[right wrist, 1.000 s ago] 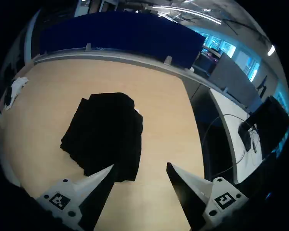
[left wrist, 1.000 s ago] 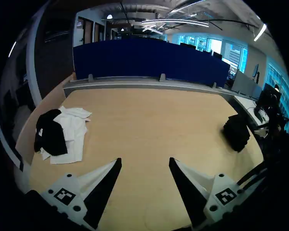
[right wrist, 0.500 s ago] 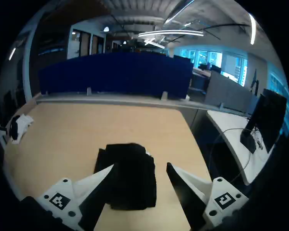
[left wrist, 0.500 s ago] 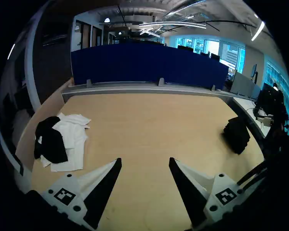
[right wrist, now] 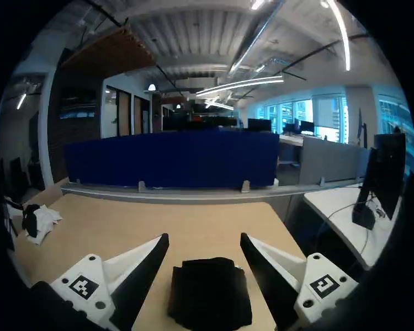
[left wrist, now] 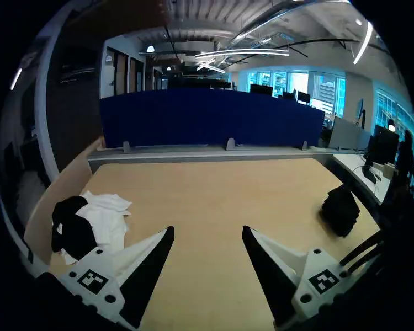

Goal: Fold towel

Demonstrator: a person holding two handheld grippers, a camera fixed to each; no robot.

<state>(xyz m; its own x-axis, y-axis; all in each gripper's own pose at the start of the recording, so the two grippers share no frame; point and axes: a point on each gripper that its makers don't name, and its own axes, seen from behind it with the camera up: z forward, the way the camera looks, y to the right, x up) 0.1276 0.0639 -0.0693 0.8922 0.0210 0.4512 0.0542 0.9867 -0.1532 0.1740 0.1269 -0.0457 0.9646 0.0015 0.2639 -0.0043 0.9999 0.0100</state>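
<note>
left gripper (left wrist: 207, 228): fingers spread wide, nothing held, hanging over bare wood table (left wrist: 218, 182)

right gripper (right wrist: 204, 236): also spread and empty

folded black towel (right wrist: 210, 298) lies flat on the table at bottom centre of the right gripper view. It shows in the gap between the two fingers, and neither finger presses on it. In the left gripper view the same dark stack sits at middle right, near the table's right edge

cloth pile (left wrist: 91, 226), loose white and black pieces mixed, is at lower left of the left gripper view, just above the left finger and close to the table's left edge. It is well apart from the folded towel

blue partition (left wrist: 207, 118) runs across the far side of the table, mid frame

dark monitor (right wrist: 386, 176) stands on a white desk (right wrist: 339, 207) at the right edge of the right gripper view
</note>
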